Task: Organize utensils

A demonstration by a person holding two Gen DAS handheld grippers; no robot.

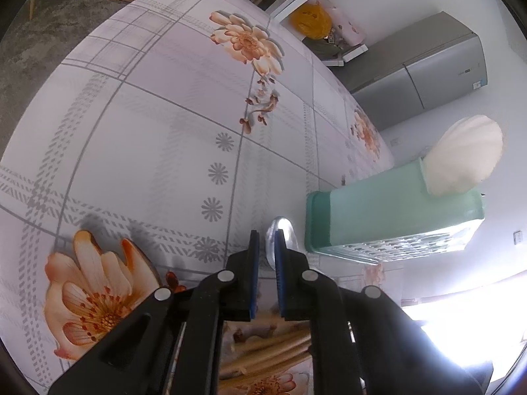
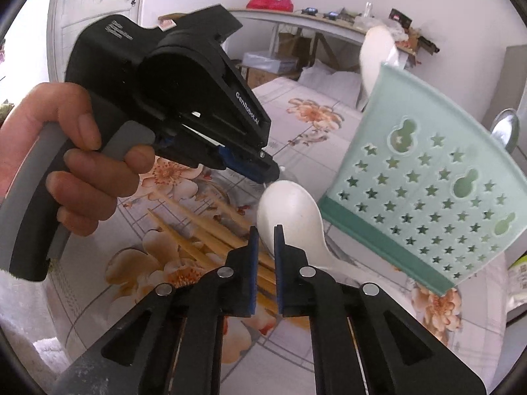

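A flowered tablecloth (image 1: 148,115), a grey fridge (image 1: 425,75) and a yellow bag (image 1: 309,21) behind.

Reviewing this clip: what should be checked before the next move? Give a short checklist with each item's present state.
1. Left gripper shut on the metal spoon: ok, the bowl sticks out past its tips.
2. Right gripper gripping the table spoon: cannot tell. The jaws are nearly shut at its bowl, but contact is unclear.
3. Room left in the green holder: cannot tell. One stored white spoon stands in it, and the opening is hidden.
4. Chopsticks sorted: not ok, they lie loose on the tablecloth.
5. Grippers apart from each other: ok.
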